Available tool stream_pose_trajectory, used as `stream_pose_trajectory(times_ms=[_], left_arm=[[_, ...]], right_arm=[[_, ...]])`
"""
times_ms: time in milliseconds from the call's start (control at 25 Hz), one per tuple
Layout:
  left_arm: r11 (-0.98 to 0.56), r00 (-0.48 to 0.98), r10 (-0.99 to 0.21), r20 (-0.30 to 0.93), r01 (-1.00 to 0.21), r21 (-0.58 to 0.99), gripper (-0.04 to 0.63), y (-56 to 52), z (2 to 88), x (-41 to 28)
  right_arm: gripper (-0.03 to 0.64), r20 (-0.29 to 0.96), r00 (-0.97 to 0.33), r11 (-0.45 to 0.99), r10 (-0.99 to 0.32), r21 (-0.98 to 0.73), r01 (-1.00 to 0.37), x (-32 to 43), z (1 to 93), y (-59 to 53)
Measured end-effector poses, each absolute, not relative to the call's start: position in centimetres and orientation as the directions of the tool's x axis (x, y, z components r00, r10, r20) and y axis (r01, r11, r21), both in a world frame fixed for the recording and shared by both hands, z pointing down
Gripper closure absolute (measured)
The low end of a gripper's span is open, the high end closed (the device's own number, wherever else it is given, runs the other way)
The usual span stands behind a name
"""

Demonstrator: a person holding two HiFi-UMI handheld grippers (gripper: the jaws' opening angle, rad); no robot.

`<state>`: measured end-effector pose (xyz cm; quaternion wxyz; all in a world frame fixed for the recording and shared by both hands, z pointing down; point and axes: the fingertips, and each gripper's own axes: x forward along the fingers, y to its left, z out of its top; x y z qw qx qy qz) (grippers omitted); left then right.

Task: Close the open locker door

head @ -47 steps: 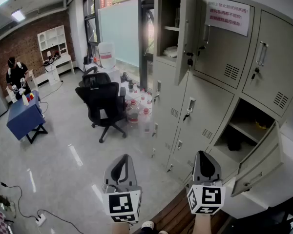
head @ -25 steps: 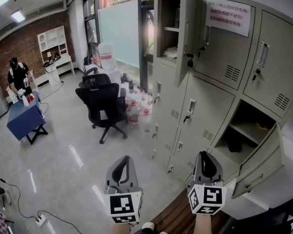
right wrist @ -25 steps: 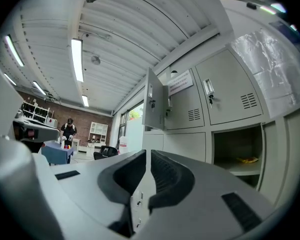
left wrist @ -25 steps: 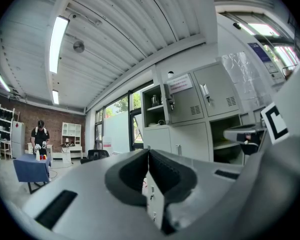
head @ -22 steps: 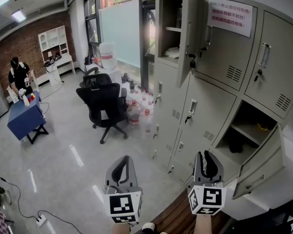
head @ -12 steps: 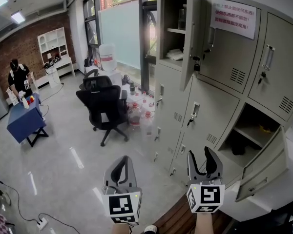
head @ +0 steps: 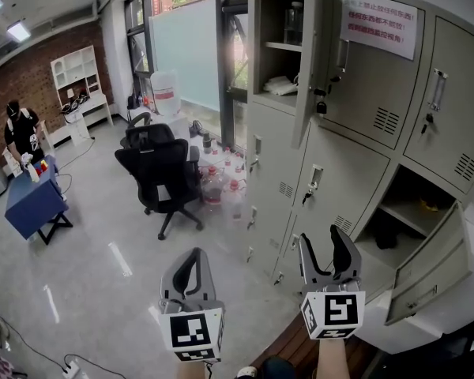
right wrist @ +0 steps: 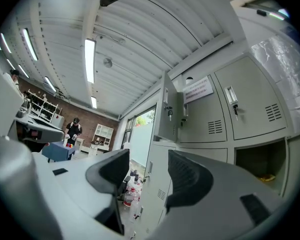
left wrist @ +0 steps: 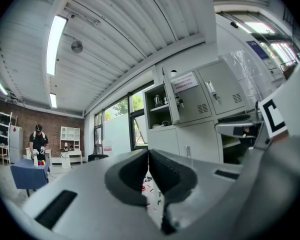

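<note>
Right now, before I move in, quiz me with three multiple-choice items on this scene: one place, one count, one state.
1. Where is the notice?
A) on a closed upper door
B) on the window
C) on the chair

2. How many locker doors stand open?
A) one
B) two
C) four

3. The right gripper's jaws are:
A) shut
B) clamped on a handle
C) apart and empty

Answers:
1 A: it is stuck to the door just right of the open upper door.
2 B: that one and the lower right door.
3 C: they have just been opening, with nothing between them.
</note>
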<state>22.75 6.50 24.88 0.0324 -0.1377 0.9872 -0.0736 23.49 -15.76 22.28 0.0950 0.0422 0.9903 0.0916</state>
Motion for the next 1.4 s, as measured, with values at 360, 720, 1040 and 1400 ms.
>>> stream_pose_trajectory(times_ms=[360, 720, 1040, 1400], left_arm=[[0.956, -0.966, -0.256, -0.038, -0.248, -0.154, 0.591, 5.6, 25.3, 20.0], [0.973, -0.981, -0.186, -0.063, -0.174, -0.155, 0.591, 3.8, 23.7, 15.7], [0.985, -0.993, -0.104, -0.050, -0.096, -0.143, 0.591, 4.1, 24.1, 13.6], [0.990, -0.999, -0.015, -0.051, -0.007, -0.143, 0.591, 5.2, 24.4, 12.4]], right_arm=[[0.381, -0.206, -0.973, 0.976, 0.107, 0.207, 0.064, 20.0, 21.6, -16.9], [0.382, -0.277, -0.941, 0.950, 0.195, 0.294, 0.110, 13.4, 18.0, -17.4], [0.382, -0.300, -0.922, 0.908, 0.244, 0.405, 0.108, 8.1, 16.5, -16.3], [0.383, -0.341, -0.907, 0.904, 0.248, 0.418, 0.091, 4.4, 15.9, -16.4]])
